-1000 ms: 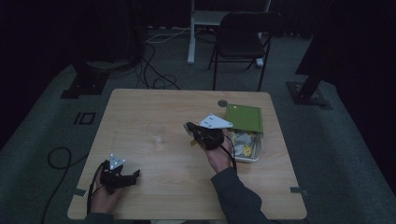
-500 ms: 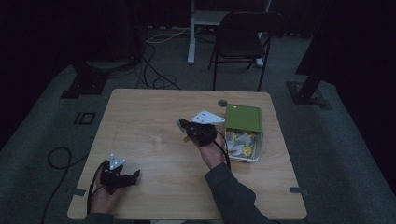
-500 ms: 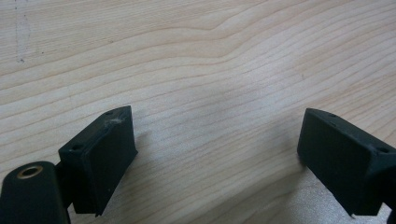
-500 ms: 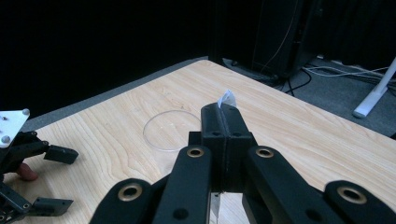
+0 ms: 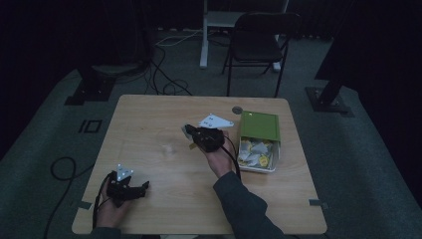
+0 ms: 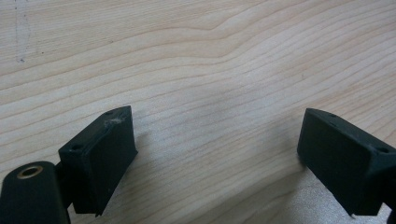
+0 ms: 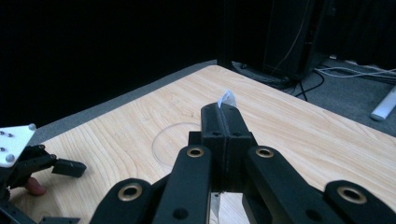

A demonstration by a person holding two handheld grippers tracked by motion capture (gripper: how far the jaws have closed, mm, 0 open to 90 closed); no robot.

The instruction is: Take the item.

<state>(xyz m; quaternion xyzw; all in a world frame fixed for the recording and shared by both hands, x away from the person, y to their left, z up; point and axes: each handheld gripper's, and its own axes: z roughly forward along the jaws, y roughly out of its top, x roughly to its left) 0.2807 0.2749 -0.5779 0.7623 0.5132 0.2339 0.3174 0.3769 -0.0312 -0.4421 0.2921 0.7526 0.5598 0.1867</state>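
Observation:
My right gripper hangs over the middle of the wooden table, left of an open box. Its jaws are pressed together on a small pale packet whose tip pokes out above them in the right gripper view, and a yellowish bit dangles below them in the high view. The box is a white tray of several yellow and white packets with a green lid folded back. My left gripper rests at the table's front left, its jaws wide apart over bare wood, holding nothing.
A small pale scrap lies on the table left of my right gripper. A round dark disc sits near the far edge beside the lid. Behind the table stand a black chair, cables and stand bases on the grey floor.
My right gripper has moved left, away from the box toward the table's middle, jaws still closed on the packet. The left gripper has stayed put.

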